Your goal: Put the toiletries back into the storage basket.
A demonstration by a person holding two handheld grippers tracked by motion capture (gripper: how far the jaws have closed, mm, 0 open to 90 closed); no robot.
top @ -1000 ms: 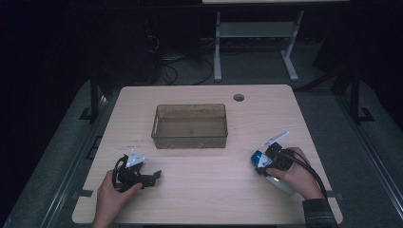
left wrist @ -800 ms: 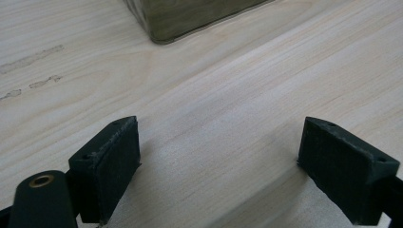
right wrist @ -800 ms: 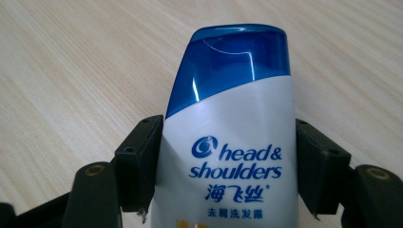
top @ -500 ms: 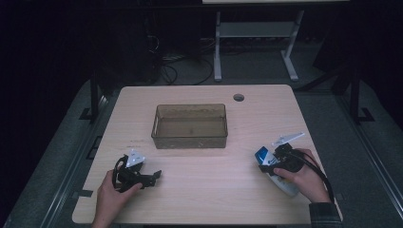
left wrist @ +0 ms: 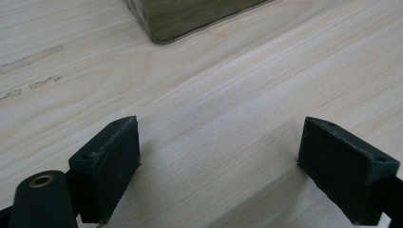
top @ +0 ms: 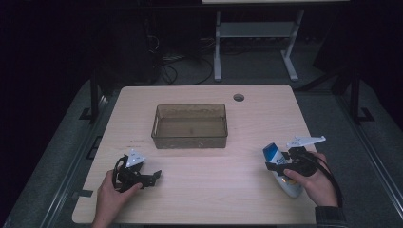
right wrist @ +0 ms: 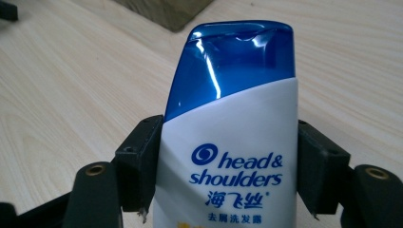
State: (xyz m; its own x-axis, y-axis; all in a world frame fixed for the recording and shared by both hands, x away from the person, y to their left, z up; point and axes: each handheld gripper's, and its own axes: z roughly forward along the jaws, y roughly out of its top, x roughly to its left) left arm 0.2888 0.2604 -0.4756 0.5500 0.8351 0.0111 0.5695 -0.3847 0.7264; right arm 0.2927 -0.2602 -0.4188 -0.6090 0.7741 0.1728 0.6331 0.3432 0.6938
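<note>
Sliding slightly rightward, right gripper [top: 281,166] clamps the shampoo bottle [right wrist: 230,142]; left gripper [top: 151,176] stays, jaws apart.

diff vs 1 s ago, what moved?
The right tongs, shut on the shampoo bottle, have drifted a little to the right and toward the table's near edge, the bottle going with them. The left tongs rest open on the table as before, and the bin has not shifted.

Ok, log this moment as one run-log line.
right gripper: shut on shampoo bottle, near table's right edge | left gripper: open, holding nothing, low over table | bin: nothing visible inside
</note>
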